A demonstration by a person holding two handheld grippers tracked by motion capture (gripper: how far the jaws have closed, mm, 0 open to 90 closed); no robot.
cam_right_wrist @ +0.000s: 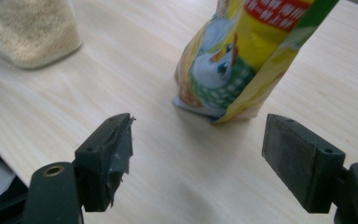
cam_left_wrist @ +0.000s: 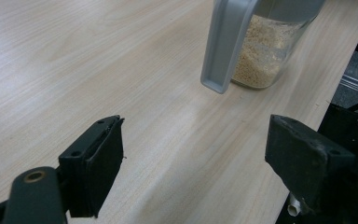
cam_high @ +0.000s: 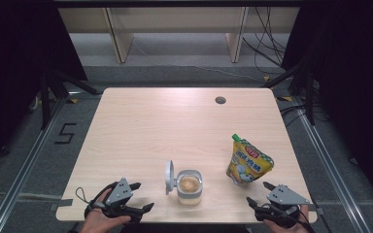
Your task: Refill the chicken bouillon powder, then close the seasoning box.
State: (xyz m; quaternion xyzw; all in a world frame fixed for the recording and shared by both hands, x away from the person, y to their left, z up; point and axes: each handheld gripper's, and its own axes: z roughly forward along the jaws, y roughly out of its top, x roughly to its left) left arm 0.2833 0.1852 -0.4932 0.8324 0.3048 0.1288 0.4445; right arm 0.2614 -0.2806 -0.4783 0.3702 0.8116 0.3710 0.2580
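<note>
Pale wood counter (cam_high: 175, 121) carries a clear jar (cam_high: 190, 187) of beige grains and a yellow pouch (cam_high: 247, 162), and the work looks barely begun: the jar's grey lid (cam_high: 169, 177) already stands flipped open on its hinge, yet the pouch stands upright and untouched, so the likely job, bringing the pouch to the jar and pouring, is all still to do. Left gripper (cam_high: 141, 196) rests at the near counter edge with its jaws spread wide and nothing between them; in the left gripper view the jar (cam_left_wrist: 265, 51) lies ahead of it and a little to its right, near but apart, with the lid (cam_left_wrist: 226, 44) hanging toward the jaws. Right gripper (cam_high: 257, 193) also sits low at the near edge, jaws parted and empty; in the right gripper view the pouch (cam_right_wrist: 242, 60) stands just ahead, between the lines of the two jaws but beyond their tips, and the jar (cam_right_wrist: 30, 30) is off to the left. Both hands hold their grippers level, aimed forward across the counter.
</note>
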